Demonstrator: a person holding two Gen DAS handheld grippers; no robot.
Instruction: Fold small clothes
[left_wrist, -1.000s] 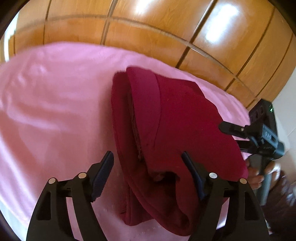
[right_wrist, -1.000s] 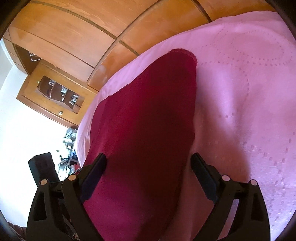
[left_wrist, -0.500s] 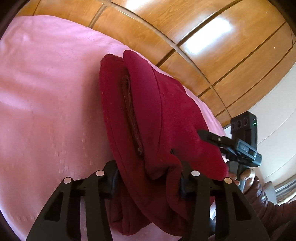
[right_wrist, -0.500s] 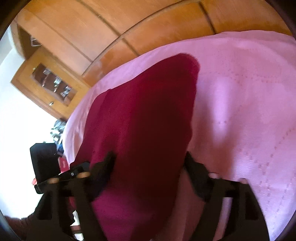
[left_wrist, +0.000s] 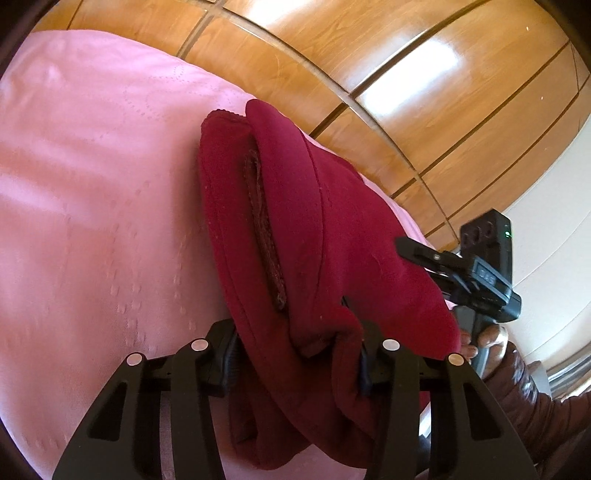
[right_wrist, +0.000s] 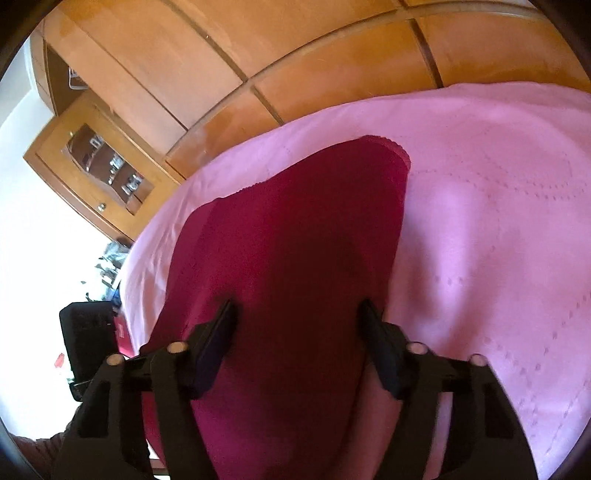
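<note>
A pink embossed bedspread (left_wrist: 92, 192) lies before glossy wooden panels (left_wrist: 369, 55) and a glass-fronted cabinet (right_wrist: 99, 166)

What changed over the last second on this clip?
Both sets of jaws narrowed: the left gripper closed onto the garment at its near bunched end, and the right gripper closed in on its own end. The garment kept its fold on the pink sheet.

Both wrist views look closely along their tongs at the same red garment (left_wrist: 295, 236) from opposite sides

A home bedroom: pink bedspread (right_wrist: 498, 206), wooden wardrobe panelling (left_wrist: 369, 66).
</note>
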